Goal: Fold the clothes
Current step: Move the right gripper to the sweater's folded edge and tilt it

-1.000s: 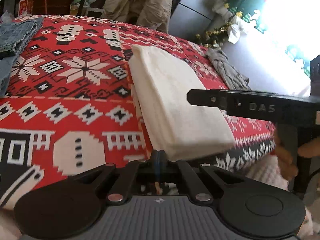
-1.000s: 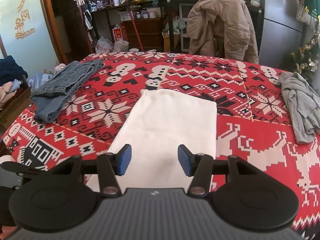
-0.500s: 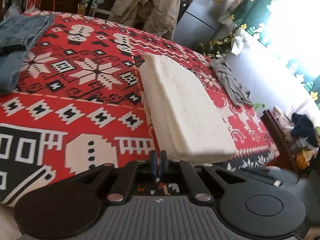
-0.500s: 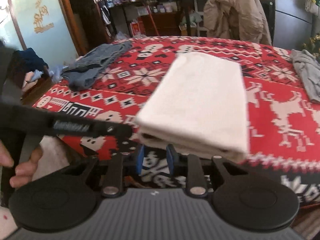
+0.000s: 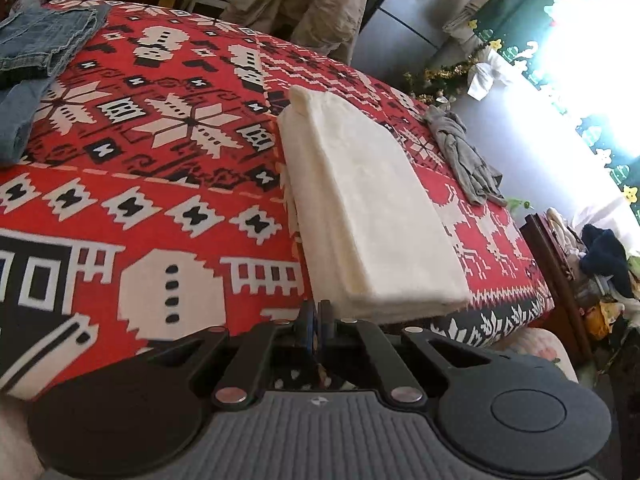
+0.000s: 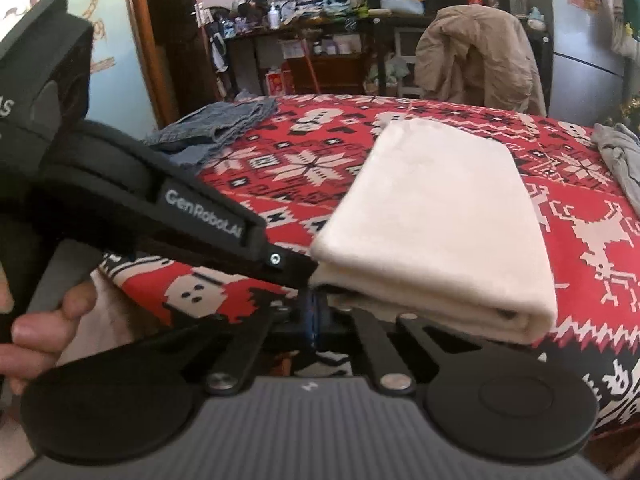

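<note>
A folded cream cloth [image 5: 360, 200] [image 6: 440, 216] lies lengthwise on the red patterned tablecloth [image 5: 140, 184] [image 6: 296, 168], its near edge past the table's front edge. My left gripper [image 5: 315, 320] is shut, its tips pinching the cloth's near-left corner; from the right wrist view its black finger [image 6: 280, 260] ends right at that corner. My right gripper [image 6: 317, 316] is shut just below the same corner, under the left finger. No fabric shows between the right pads. A person's hand [image 6: 36, 332] holds the left gripper's handle.
Blue jeans [image 5: 36, 48] [image 6: 216, 128] lie at the table's far left, and a grey garment [image 5: 464, 156] [image 6: 620, 156] lies at its right edge. A chair draped with a tan jacket [image 6: 476, 56] stands behind the table. Clothes are piled on furniture [image 5: 600, 256] to the right.
The right gripper came down and toward the cloth's near-left corner, and its jaws went from wide apart to shut. The left gripper stayed shut at that corner and rolled slightly.
</note>
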Demonstrator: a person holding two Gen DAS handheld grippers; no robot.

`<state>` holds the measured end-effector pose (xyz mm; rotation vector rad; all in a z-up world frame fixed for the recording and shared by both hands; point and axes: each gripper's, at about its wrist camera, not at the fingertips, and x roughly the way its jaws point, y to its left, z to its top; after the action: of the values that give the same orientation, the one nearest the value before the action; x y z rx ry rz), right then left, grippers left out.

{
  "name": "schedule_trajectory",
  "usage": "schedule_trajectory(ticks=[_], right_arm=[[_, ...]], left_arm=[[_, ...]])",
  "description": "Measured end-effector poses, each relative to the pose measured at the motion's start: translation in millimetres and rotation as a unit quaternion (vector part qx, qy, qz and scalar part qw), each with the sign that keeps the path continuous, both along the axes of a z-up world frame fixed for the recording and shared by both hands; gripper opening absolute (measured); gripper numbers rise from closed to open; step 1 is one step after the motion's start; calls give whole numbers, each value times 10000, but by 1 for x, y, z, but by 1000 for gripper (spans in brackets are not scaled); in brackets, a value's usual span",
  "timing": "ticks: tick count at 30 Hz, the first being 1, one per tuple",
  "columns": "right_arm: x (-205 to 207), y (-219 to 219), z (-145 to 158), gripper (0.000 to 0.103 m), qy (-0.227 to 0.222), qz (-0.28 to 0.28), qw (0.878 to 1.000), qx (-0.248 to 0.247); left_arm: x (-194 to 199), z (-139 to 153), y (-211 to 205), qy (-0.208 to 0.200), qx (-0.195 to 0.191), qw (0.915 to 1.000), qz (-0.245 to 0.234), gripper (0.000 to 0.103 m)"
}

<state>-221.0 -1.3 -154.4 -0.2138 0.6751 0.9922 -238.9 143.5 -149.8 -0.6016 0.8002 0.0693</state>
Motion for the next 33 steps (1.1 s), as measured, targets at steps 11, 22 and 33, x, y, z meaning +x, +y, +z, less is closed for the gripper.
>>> schedule_trajectory(ticks=[11, 22, 33], right_arm=[[8, -55, 30, 7, -518, -556, 9970, -163], [47, -86, 29, 21, 681, -1027, 9915, 420], [90, -88, -22, 23, 3581, -1713, 8894, 2267]], left_arm=[[-12, 35, -1, -452, 11, 9987, 219, 36], [10, 13, 4, -186, -437, 9984, 309, 8], [6, 9, 6, -254, -635, 9967, 435, 6]])
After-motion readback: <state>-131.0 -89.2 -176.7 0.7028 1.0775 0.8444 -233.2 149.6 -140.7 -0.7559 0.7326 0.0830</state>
